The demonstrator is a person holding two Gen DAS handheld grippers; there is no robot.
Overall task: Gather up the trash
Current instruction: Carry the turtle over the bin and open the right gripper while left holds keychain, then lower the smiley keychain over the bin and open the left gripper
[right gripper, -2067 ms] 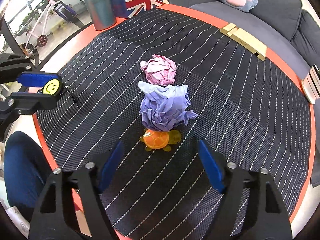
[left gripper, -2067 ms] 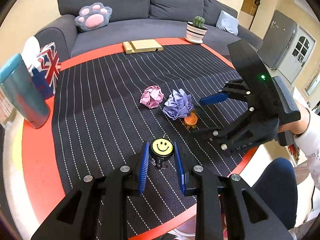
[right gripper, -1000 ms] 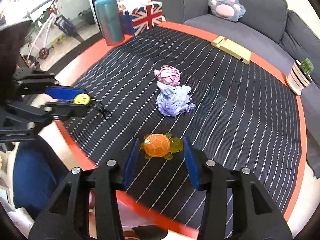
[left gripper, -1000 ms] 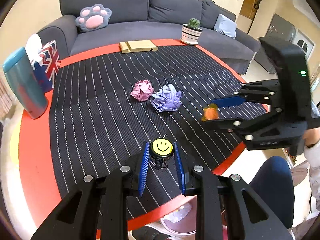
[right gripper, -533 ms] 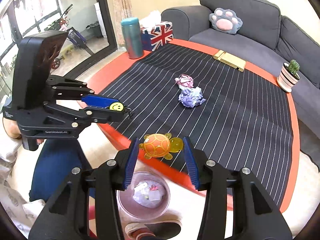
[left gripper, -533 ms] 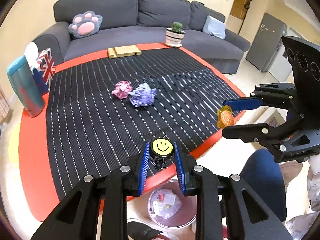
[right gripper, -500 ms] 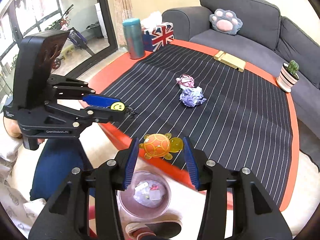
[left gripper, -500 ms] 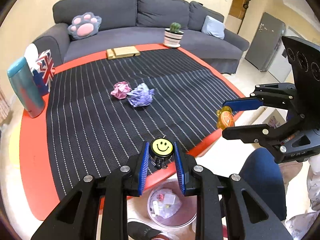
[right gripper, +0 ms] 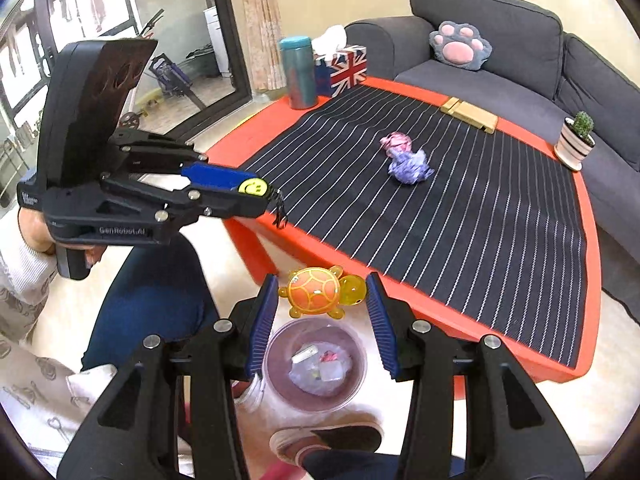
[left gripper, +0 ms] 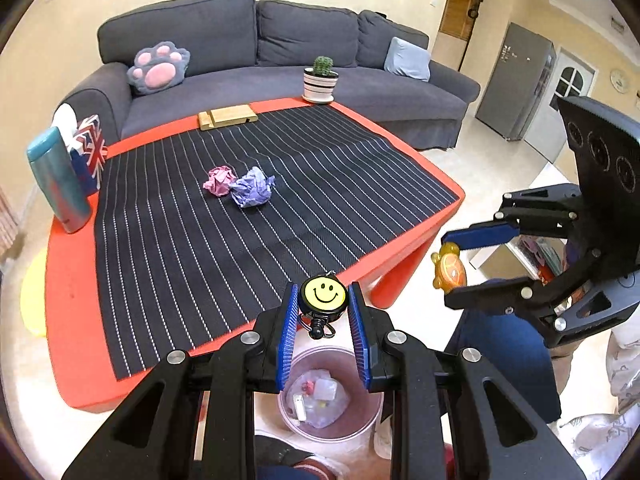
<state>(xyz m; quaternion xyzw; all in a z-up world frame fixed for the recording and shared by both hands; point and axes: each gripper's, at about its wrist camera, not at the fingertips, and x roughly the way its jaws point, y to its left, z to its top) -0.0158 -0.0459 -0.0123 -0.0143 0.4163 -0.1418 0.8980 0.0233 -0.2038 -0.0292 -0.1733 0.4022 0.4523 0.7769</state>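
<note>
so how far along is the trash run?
Done: bin already holds scraps. In hand: left gripper shut on the smiley badge, right gripper on the toy turtle, both above the bin. Left: pink paper ball and purple paper ball on the table.

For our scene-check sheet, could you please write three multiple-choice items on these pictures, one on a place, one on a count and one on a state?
1. Where is the bin?
A. on the sofa
B. on the floor beside the table
C. on the mat

2. How many paper balls lie on the mat?
A. two
B. four
C. none

3. What does the right hand-held gripper hold?
A. a cactus pot
B. nothing
C. a turtle toy

Key:
1 B, it stands on the pale floor below both hand-held grippers.
2 A, a pink ball and a purple ball lie side by side.
3 C, the pads press the orange toy from both sides, while the left hand-held gripper holds a smiley badge.
</note>
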